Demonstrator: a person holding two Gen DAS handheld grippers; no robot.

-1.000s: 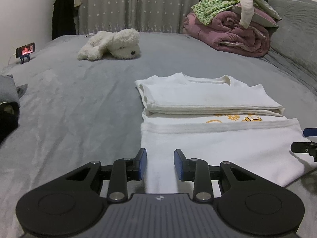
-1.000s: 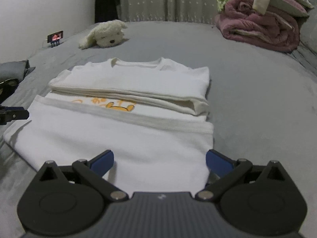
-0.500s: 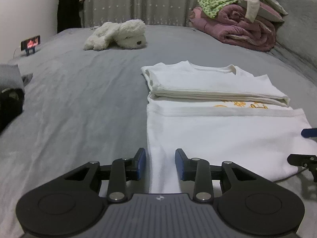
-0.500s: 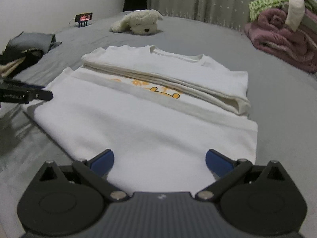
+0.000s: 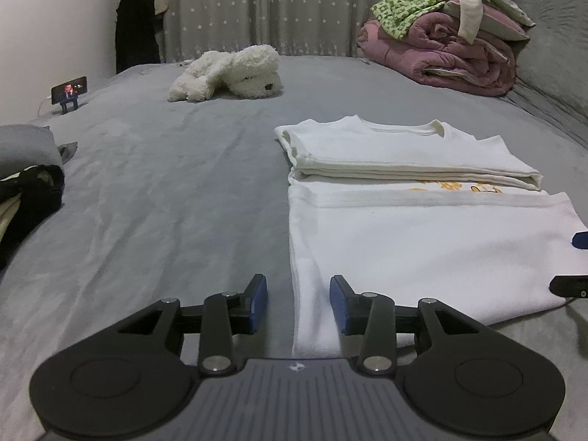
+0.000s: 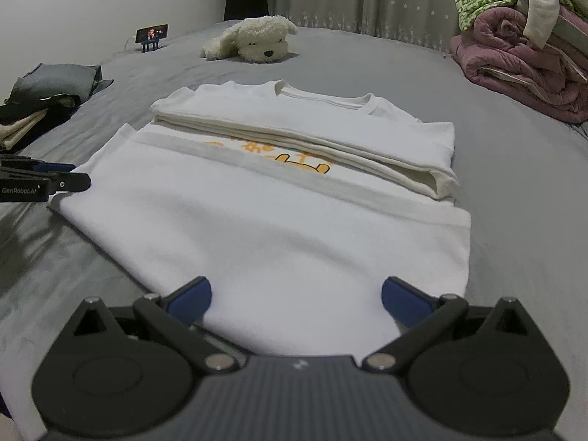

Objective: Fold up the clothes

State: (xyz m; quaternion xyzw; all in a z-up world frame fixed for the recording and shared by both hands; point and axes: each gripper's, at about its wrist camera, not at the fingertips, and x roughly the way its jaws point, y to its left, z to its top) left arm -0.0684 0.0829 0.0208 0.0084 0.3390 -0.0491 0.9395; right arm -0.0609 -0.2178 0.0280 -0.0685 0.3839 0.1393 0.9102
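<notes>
A white T-shirt (image 5: 422, 242) lies partly folded on a grey bed (image 5: 165, 191), its collar end doubled over toward the far edge, an orange print showing in the gap between the folds. The left hand-held gripper (image 5: 297, 303) sits at the shirt's near left corner, its jaws having just been opening, parted astride the cloth edge without pressing it. The right hand-held gripper (image 6: 296, 294) stands wide open over the near hem, its blue pads clear of the fabric. Toward the bed's far edge rest a white plush dog (image 5: 231, 73) and a phone (image 5: 70, 90) on a stand; a pink quilt (image 5: 448, 55) heaped with clothes fills the far right corner, and dark garments (image 5: 25, 183) lie at the left edge. Star-dotted curtains (image 5: 257, 7) hang behind the bed.
</notes>
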